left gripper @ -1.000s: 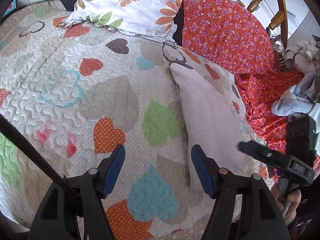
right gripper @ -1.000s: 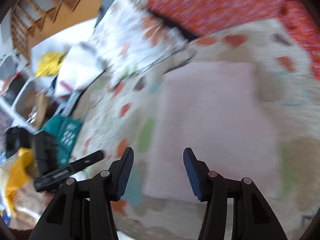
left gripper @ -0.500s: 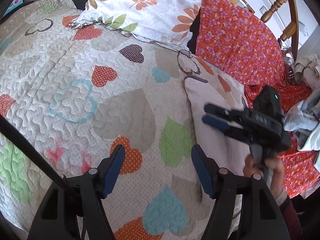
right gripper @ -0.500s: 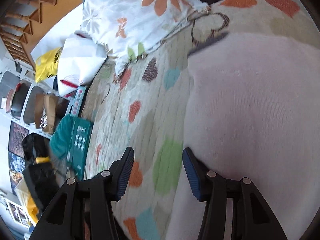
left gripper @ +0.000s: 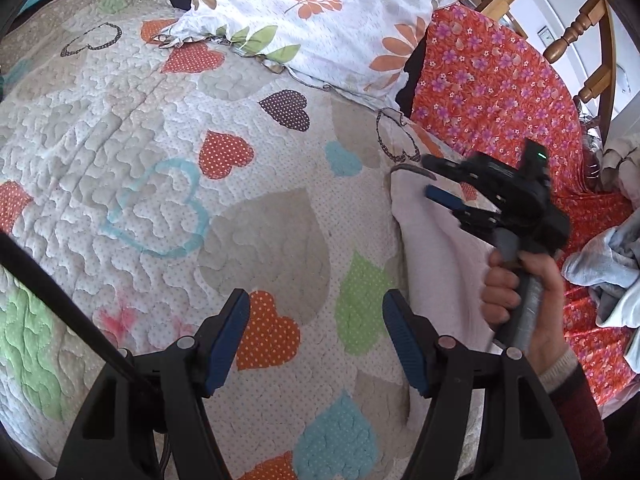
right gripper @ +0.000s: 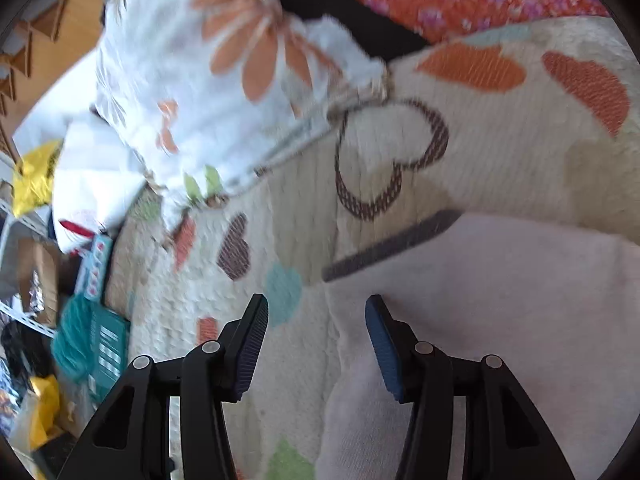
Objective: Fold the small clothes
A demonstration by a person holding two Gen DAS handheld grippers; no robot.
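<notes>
A pale pink folded garment [left gripper: 436, 264] with a grey trim edge lies on the heart-patterned quilt [left gripper: 160, 160], at the right in the left wrist view. It fills the lower right of the right wrist view [right gripper: 500, 320]. My right gripper [right gripper: 316, 308] is open and empty, low over the garment's far left corner near the grey trim [right gripper: 392, 244]. It shows in the left wrist view [left gripper: 430, 184] above the garment's far end. My left gripper [left gripper: 316, 304] is open and empty, over the quilt left of the garment.
A floral pillow [left gripper: 320, 12] lies at the quilt's far edge. An orange flowered cloth [left gripper: 500, 92] covers the right side, with a wooden chair [left gripper: 580, 32] behind it. Grey-blue clothes [left gripper: 608, 272] are heaped at the right. Boxes and bags [right gripper: 80, 320] lie beyond the bed.
My right gripper has moved forward along the pink garment to its far grey-trimmed corner. My left gripper has drifted slightly left and stays open.
</notes>
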